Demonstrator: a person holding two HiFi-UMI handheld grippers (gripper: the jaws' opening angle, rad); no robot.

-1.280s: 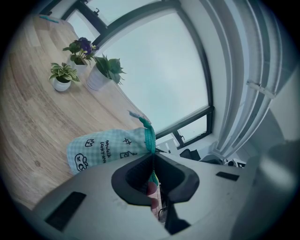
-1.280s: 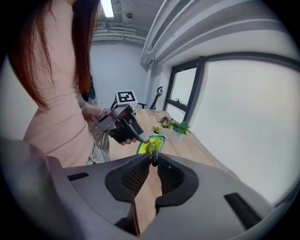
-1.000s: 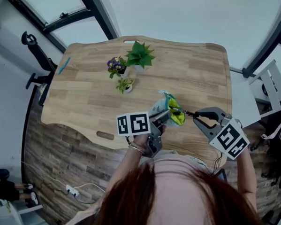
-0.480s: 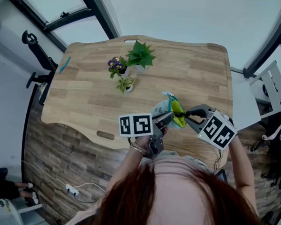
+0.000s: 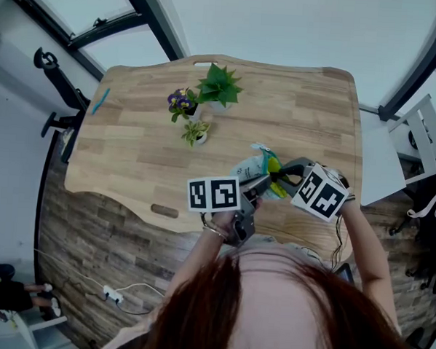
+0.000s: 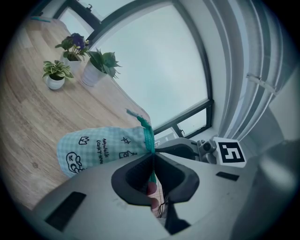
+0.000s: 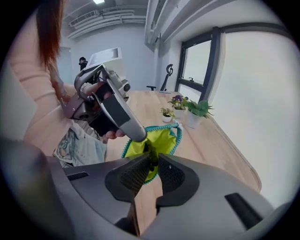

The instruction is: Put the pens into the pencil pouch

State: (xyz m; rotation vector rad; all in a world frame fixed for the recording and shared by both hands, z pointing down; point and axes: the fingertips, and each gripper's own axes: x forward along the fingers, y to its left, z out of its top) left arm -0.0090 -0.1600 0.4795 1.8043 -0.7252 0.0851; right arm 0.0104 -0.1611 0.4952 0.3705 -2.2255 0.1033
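The left tool (image 6: pixel 152 157) is pinched shut on the rim of the pouch (image 6: pixel 98 147), near the front edge of the tabletop (image 5: pixel 132 151). The right tool (image 7: pixel 154 155) is clamped on a dark pen (image 7: pixel 153 161), right at the pouch's open yellow mouth.

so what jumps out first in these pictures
The open pencil pouch, lime lining showing, is held near the front edge of the table, the left claw shut on its teal rim. The right claw grips a dark pen at the pouch's mouth. Three potted plants stand farther back.
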